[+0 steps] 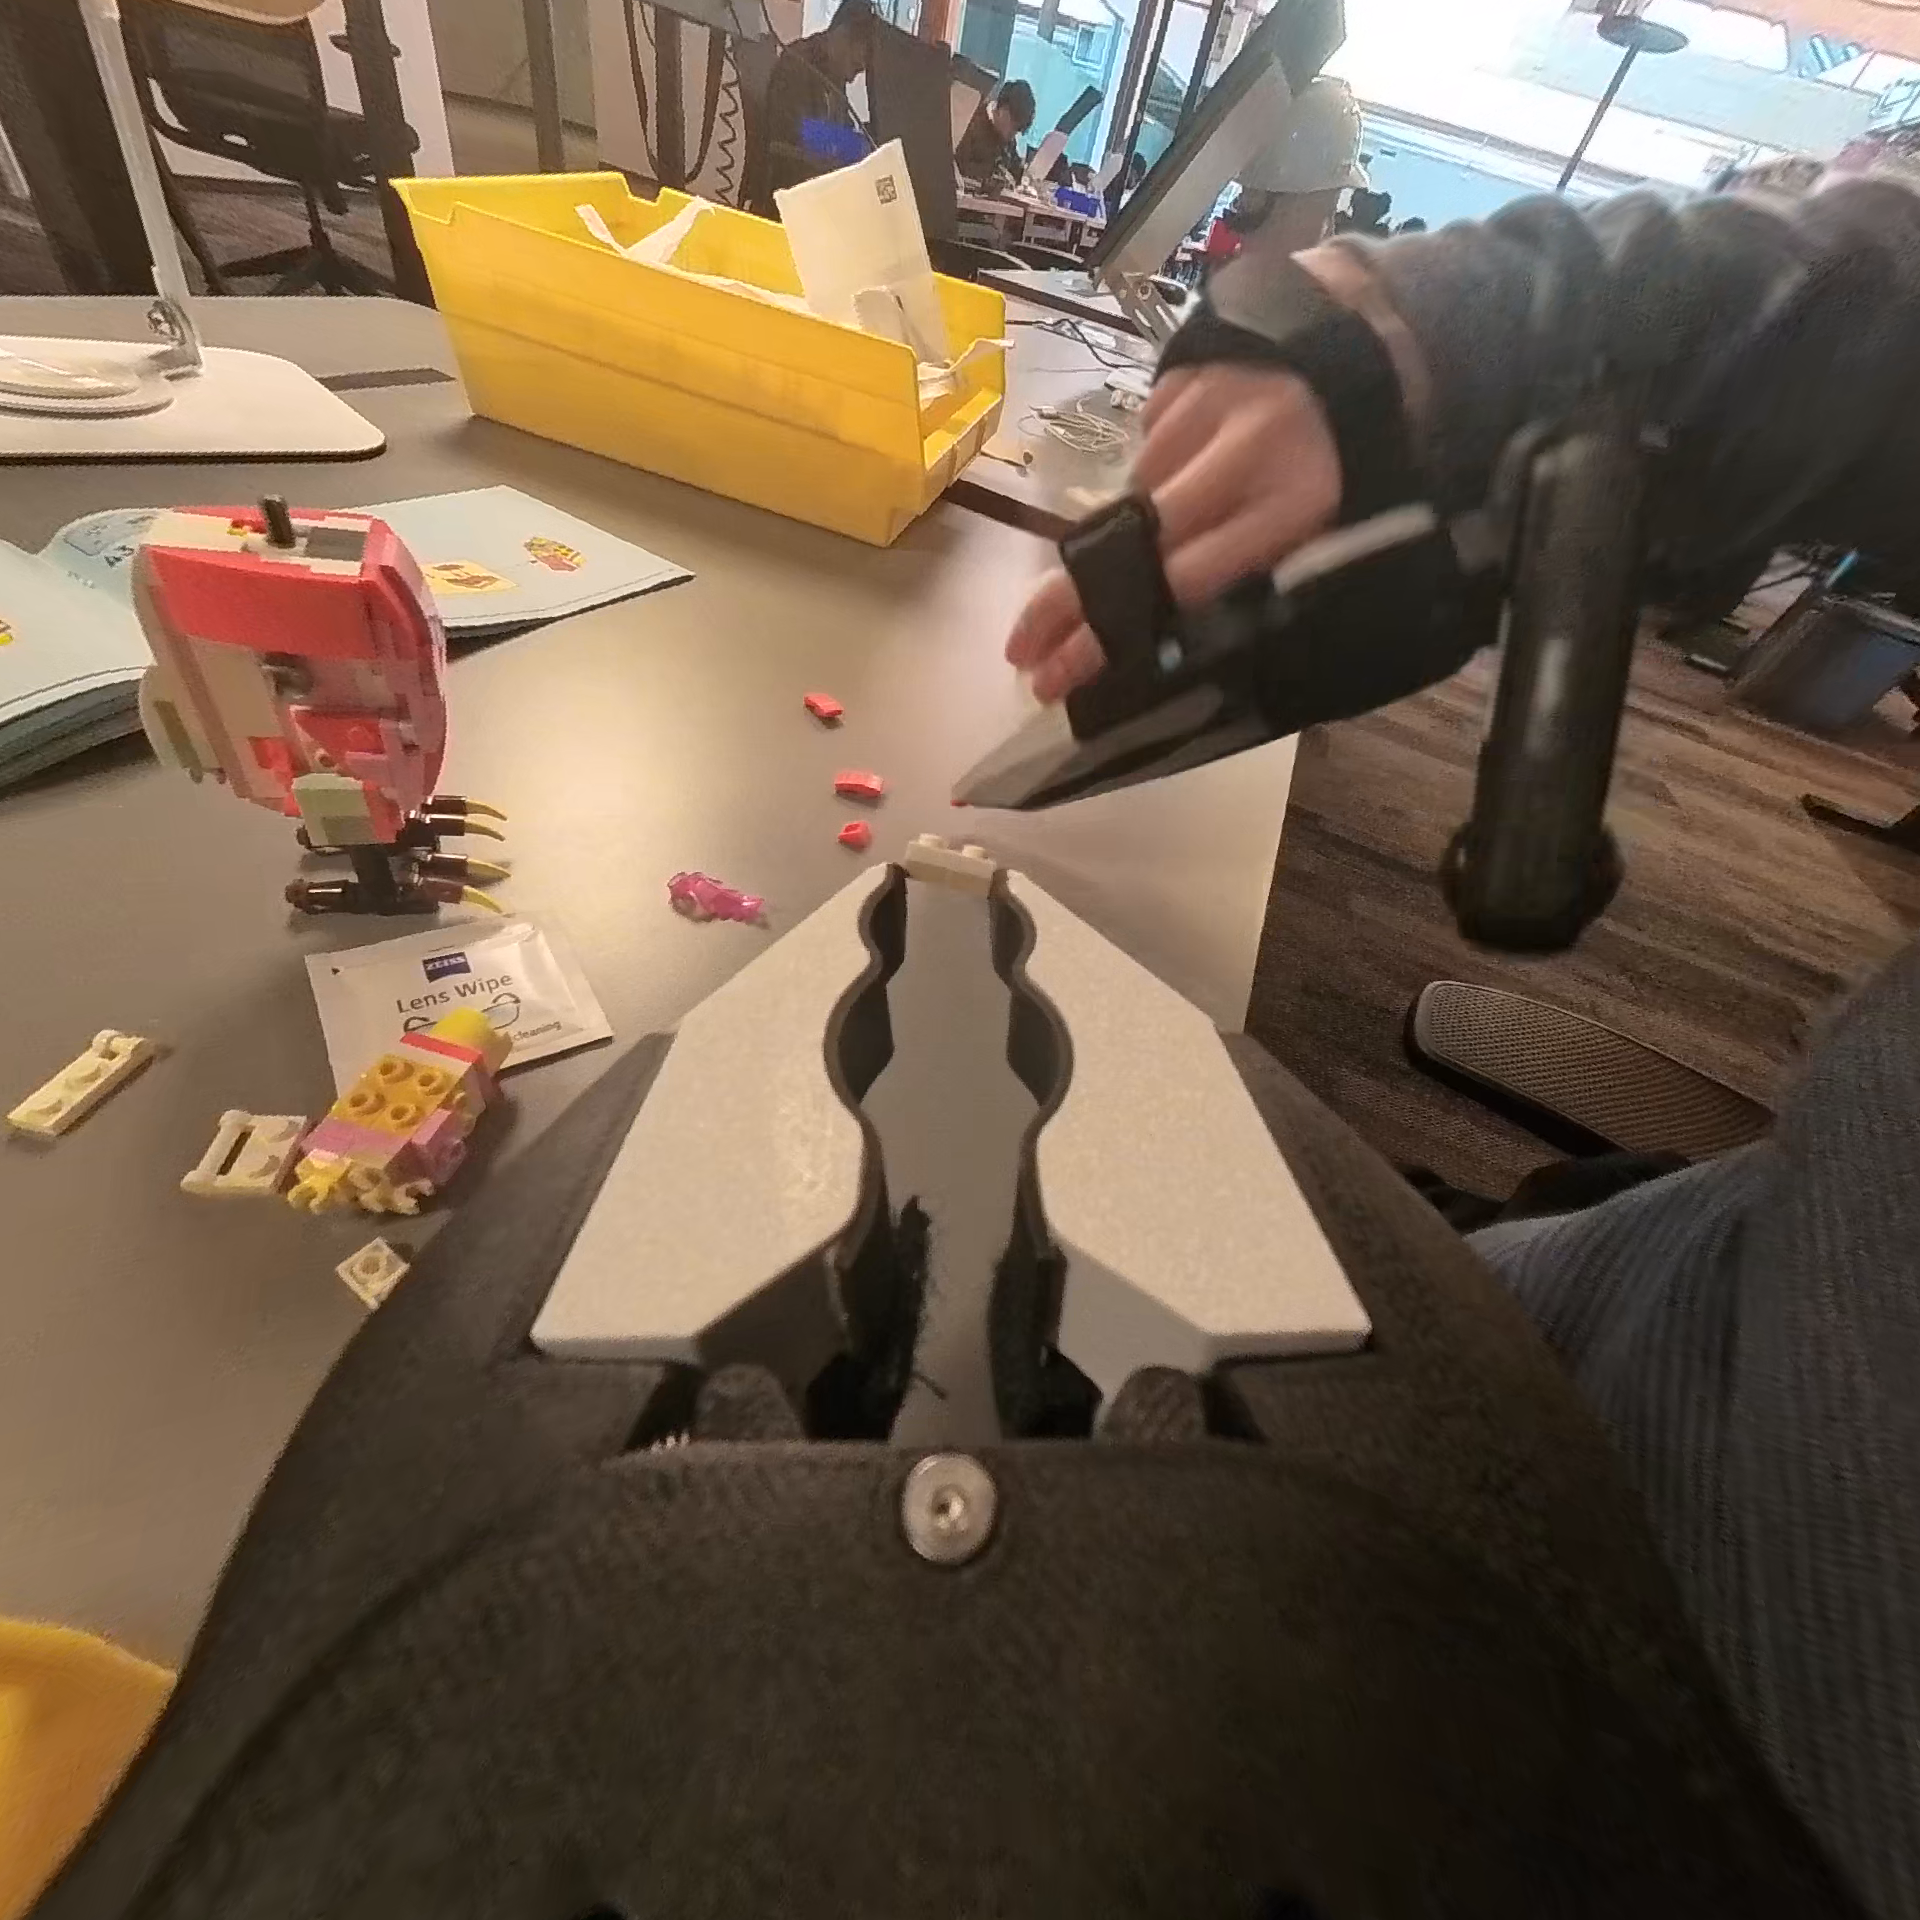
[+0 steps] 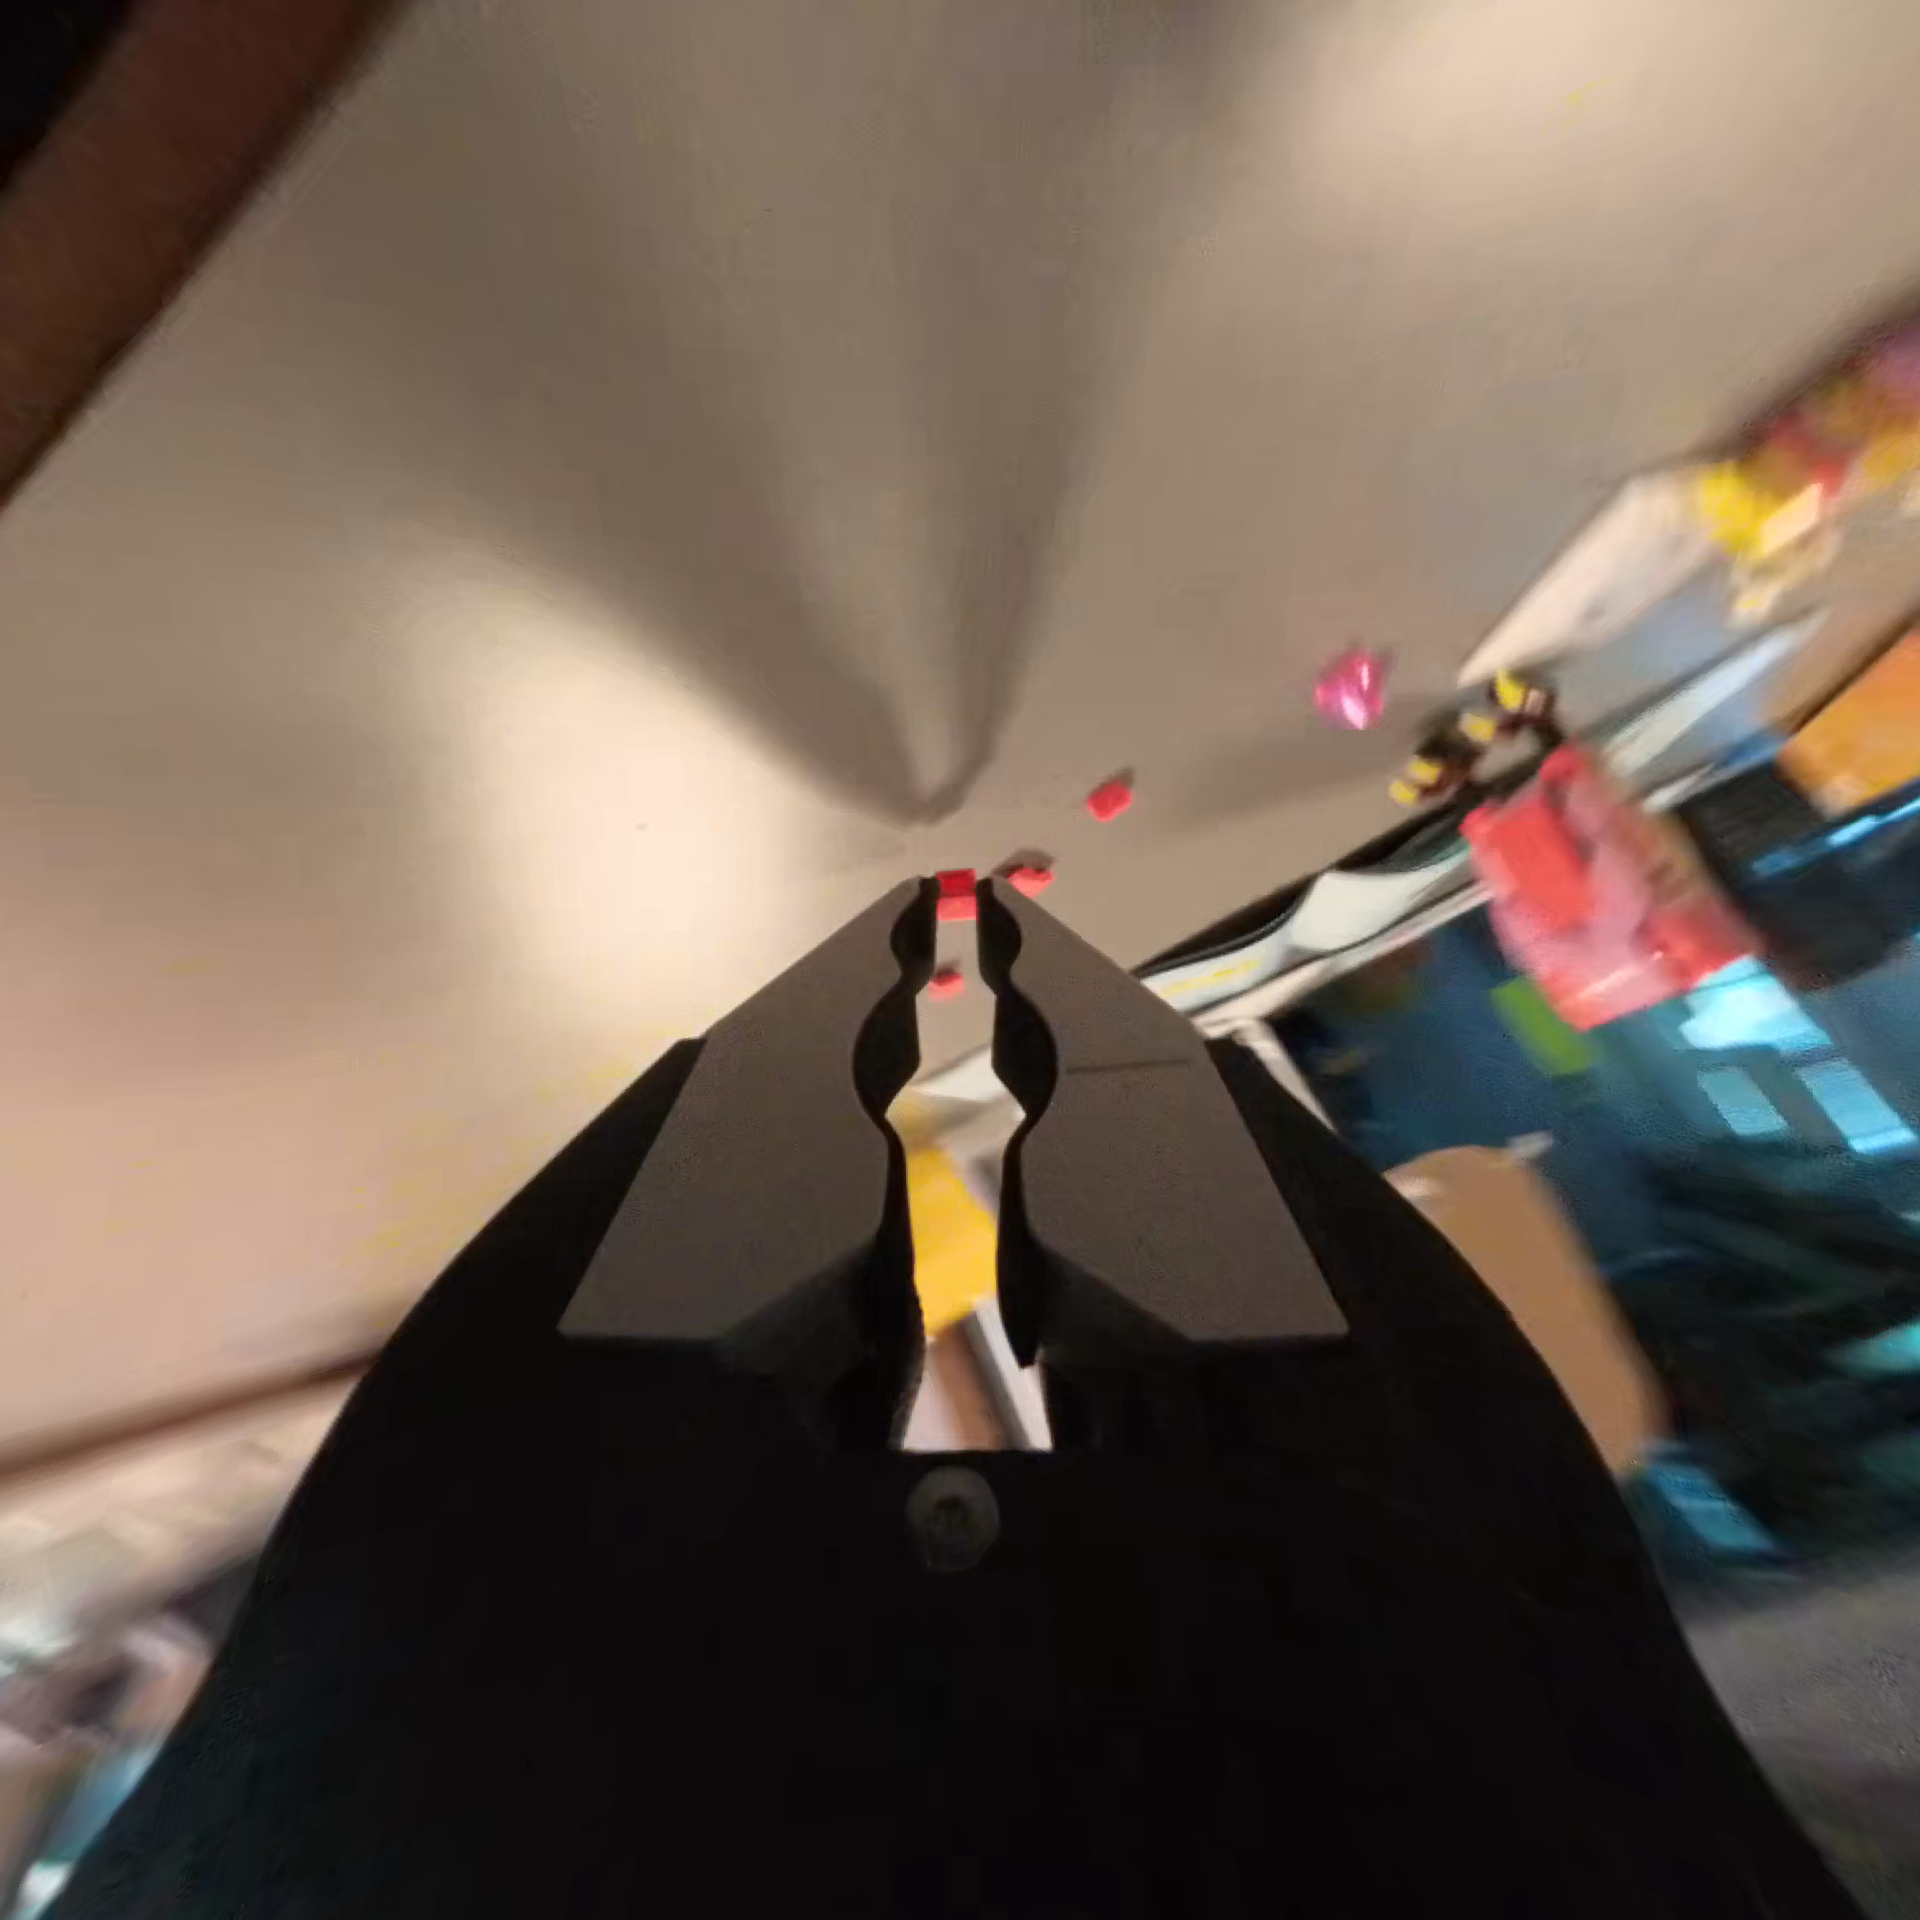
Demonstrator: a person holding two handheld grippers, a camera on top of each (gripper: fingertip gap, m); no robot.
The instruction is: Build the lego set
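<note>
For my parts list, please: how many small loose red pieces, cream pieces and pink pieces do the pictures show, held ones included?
Red pieces: 4, one in the right gripper
Cream pieces: 4, one in the left gripper
Pink pieces: 1
Total: 9

The grey surface [image 1: 644, 665] holds lots of things — a yellow bin [image 1: 707, 353] at the back, an open booklet [image 1: 499, 566], a pink brick bird [image 1: 296, 696], a white wipe packet [image 1: 457, 992], three small red bricks [image 1: 858, 784], a shiny pink piece [image 1: 715, 897] and some cream flat pieces [image 1: 83, 1081] — all spread apart.
</note>
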